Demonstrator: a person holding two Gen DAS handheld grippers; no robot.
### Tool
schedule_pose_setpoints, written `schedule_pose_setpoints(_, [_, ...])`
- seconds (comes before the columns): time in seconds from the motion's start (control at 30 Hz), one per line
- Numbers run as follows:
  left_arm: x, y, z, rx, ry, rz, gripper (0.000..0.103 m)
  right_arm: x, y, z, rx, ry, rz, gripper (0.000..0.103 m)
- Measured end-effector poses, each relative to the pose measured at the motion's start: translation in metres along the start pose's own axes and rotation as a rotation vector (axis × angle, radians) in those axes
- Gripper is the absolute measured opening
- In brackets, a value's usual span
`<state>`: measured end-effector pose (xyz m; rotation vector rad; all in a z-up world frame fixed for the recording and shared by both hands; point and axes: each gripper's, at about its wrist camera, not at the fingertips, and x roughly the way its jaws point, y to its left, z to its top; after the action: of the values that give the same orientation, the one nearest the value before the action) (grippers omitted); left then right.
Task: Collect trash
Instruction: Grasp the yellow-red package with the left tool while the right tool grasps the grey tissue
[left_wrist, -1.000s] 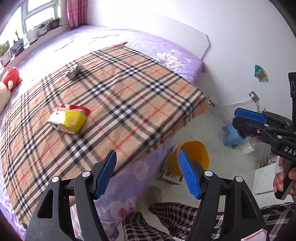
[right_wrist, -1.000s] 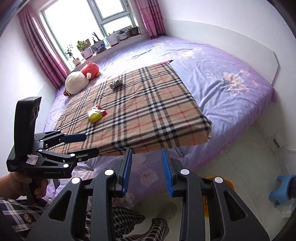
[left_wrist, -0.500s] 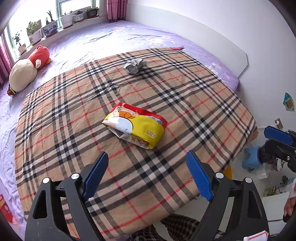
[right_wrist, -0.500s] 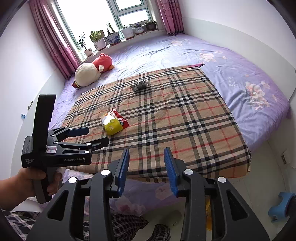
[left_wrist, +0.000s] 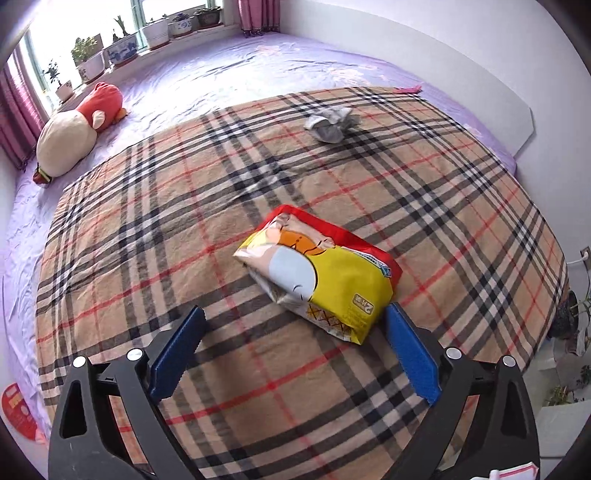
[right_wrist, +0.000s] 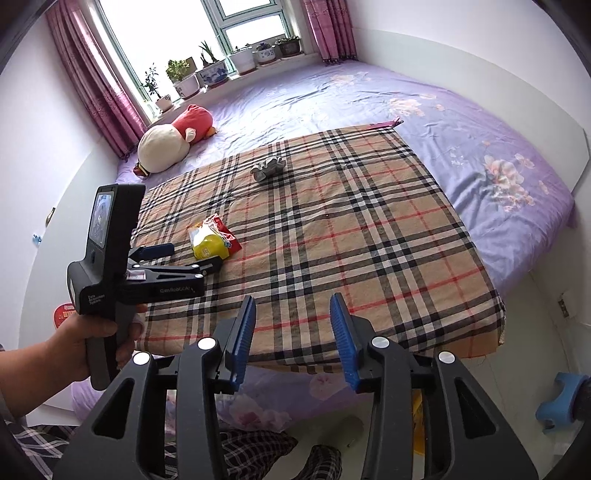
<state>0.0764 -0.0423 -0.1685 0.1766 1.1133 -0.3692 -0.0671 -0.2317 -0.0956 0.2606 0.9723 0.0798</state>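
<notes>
The left tongs (left_wrist: 291, 325) are wide open, right by the yellow snack bag (left_wrist: 321, 273) on the plaid blanket (left_wrist: 184, 229). The right tongs (right_wrist: 291, 314) are open too, holding nothing. A crumpled gray wrapper (left_wrist: 330, 123) lies farther back.

My left gripper (left_wrist: 293, 347) has a black plastic frame with triangular cut-outs, one silver screw head at each arm joint, and blue ribbed pads (left_wrist: 177, 352) on the jaws. A white label with red edging sits at its lower right corner. Seen from the right wrist, its body carries a tall black block with a small screen (right_wrist: 100, 218), white lettering on the side, and a dark grey handle. My left hand (right_wrist: 79, 343) is bare skin. My right gripper (right_wrist: 291, 334) matches: black frame, silver screws, blue ribbed pads (right_wrist: 242, 332). My trousers (right_wrist: 258, 456) are dark checked cloth with white lines.
</notes>
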Motion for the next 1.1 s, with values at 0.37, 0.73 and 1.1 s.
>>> schedule_pose_setpoints(0.37, [-0.005,0.066,0.006,-0.112,0.004,0.061,0.095,0.008,0.007,0.005,-0.024,0.014,0.020,0.044])
schedule_pose_setpoints(0.73, [0.021,0.021,0.038,-0.111,-0.013,0.054,0.091,-0.001,0.008,0.004,-0.041,0.007,0.001,0.044])
schedule_pose_setpoints(1.1, [0.012,0.044,0.034,-0.087,-0.021,0.052,0.057,0.002,0.005,0.006,-0.021,0.008,0.009,0.046])
